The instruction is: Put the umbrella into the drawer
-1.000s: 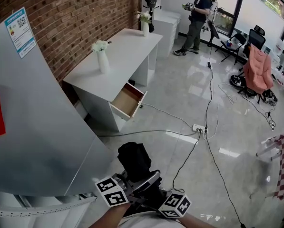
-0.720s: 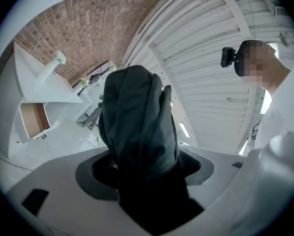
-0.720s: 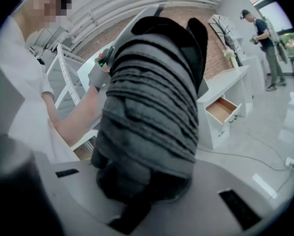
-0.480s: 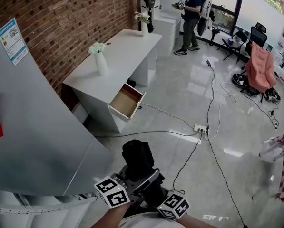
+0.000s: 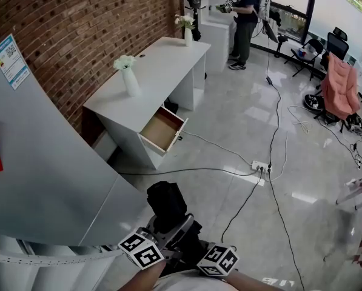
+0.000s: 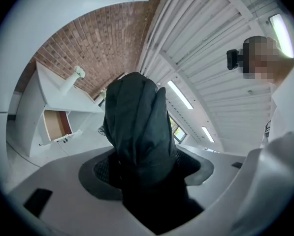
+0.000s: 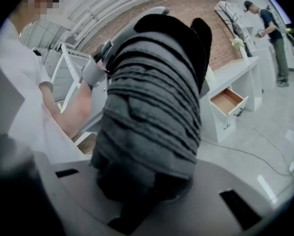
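Carrying: folded black umbrella (image 5: 167, 204), at the near edge of the scene, well apart from the open drawer (image 5: 162, 129) of the white desk (image 5: 153, 65) farther off.
Left gripper (image 6: 146, 171): fingers have just been opening and now stand wide, yet seem to press the umbrella's bulky body.
Right gripper (image 7: 139, 181): fingers clenched on the umbrella's lower end.
Hazards: the slackened left hold may let it tip; the cabled power strip (image 5: 261, 167) on the floor could trip the carrier.
Count: one umbrella, one drawer, two flower vases (image 5: 131, 82), two grippers.
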A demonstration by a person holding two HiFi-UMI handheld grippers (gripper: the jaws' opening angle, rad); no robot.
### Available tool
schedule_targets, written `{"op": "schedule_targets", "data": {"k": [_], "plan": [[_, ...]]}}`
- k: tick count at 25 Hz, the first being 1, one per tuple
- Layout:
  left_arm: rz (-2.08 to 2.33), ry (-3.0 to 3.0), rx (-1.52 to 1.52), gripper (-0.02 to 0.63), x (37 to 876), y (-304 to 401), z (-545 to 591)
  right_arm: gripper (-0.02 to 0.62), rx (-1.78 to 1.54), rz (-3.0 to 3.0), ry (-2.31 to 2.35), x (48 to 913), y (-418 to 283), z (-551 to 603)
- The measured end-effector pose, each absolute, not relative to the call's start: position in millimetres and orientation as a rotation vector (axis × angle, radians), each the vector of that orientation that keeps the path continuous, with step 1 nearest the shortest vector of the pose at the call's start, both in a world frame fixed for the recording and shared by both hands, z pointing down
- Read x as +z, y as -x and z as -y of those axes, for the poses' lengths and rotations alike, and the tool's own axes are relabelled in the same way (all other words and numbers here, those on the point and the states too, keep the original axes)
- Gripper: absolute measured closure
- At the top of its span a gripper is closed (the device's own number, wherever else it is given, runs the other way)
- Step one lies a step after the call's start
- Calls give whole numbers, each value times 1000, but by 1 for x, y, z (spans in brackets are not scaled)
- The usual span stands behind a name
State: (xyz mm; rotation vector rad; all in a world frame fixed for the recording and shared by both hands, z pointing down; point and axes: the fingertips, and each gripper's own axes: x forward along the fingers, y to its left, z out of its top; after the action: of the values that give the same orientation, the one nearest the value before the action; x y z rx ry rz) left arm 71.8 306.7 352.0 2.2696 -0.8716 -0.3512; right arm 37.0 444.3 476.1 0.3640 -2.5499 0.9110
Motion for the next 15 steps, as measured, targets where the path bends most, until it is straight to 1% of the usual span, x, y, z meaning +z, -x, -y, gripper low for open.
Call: {"op": "schedule_targets", "data": {"k": [15], "plan": [[948, -2268, -374, 291, 354, -105, -294, 549, 894, 2576, -278, 477, -75, -433]]}}
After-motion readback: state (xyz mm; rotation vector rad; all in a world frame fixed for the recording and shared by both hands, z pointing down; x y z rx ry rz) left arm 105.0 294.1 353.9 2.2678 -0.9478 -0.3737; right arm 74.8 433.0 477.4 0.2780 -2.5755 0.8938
